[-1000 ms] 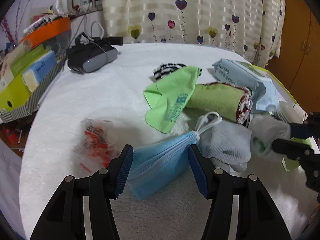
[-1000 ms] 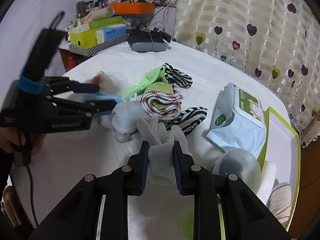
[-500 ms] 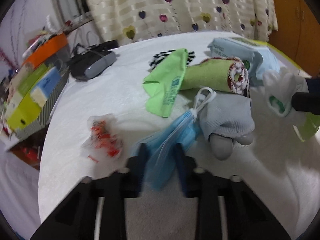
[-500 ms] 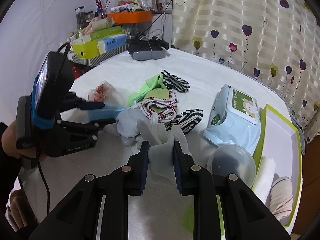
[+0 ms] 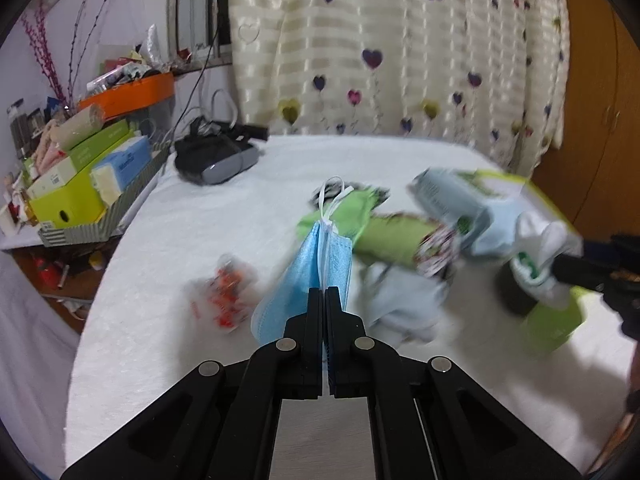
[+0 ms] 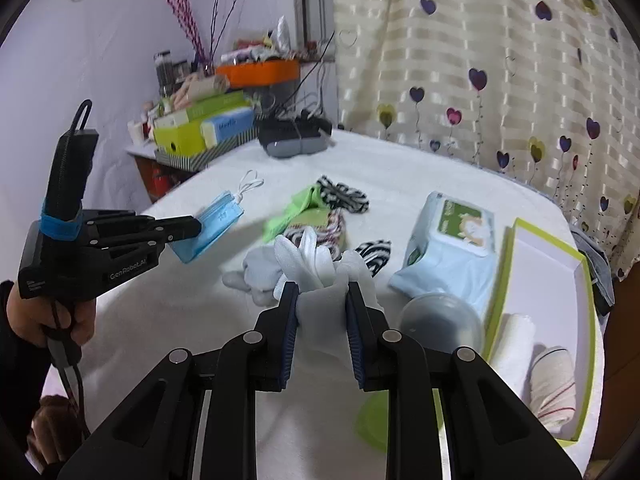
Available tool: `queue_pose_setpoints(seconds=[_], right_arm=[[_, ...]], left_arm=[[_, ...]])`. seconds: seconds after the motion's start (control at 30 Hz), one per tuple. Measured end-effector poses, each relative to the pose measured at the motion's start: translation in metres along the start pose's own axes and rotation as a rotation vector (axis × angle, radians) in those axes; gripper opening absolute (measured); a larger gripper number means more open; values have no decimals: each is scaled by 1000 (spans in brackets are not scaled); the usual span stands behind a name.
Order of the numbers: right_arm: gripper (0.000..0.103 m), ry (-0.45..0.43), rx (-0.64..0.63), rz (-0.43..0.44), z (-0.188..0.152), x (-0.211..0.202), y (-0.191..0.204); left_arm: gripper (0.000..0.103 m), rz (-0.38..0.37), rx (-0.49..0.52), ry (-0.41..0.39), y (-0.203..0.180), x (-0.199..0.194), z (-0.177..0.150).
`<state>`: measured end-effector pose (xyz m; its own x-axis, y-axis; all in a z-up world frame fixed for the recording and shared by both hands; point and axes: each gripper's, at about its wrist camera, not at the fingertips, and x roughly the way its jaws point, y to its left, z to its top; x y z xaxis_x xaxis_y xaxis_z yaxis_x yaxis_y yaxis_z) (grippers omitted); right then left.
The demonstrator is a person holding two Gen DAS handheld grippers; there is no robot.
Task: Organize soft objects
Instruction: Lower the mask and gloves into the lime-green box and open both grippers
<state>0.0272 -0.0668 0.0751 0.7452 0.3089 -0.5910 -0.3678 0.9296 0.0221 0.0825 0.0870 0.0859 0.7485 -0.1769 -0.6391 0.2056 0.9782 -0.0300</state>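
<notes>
The white surface spread wide before me, its curved near-left edge bare and open, while the far edge ran beside the heart-print curtain. At the right edge sat the green-rimmed box, a rolled towel in its near corner. The wipes pack lay just beside the box, with a clear dome lid nearer me. Mid-surface, the green cloth and striped socks bunched together, leaving free room on the left. My left hand-held gripper was clamped tight on the blue face masks, lifted off the surface, ear loops pointing away. My right hand-held gripper stood narrow, pinching a white glove raised above the grey sock.
</notes>
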Motion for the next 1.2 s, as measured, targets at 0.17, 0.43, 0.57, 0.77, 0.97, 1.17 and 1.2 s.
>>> queue_pose_setpoints(seconds=[0.17, 0.43, 0.57, 0.77, 0.97, 1.17, 1.2], right_arm=[[24, -53, 42, -38, 0, -18, -18], [24, -84, 147, -122, -17, -36, -64], [24, -90, 194, -185, -28, -45, -90], [24, -55, 256, -277, -46, -47, -127], [24, -34, 276, -343, -59, -43, -142], [43, -25, 270, -387, -63, -40, -146], [46, -21, 280, -389, -64, -39, -148]], left_arm=[[2, -109, 20, -54, -38, -12, 21], [2, -310, 131, -79, -121, 1, 45], [2, -381, 189, -49, -166, 21, 52], [2, -455, 244, -3, -213, 47, 60], [2, -487, 287, 68, -247, 72, 60], [23, -490, 270, 162, -260, 99, 55], [29, -493, 261, 169, -259, 101, 55]])
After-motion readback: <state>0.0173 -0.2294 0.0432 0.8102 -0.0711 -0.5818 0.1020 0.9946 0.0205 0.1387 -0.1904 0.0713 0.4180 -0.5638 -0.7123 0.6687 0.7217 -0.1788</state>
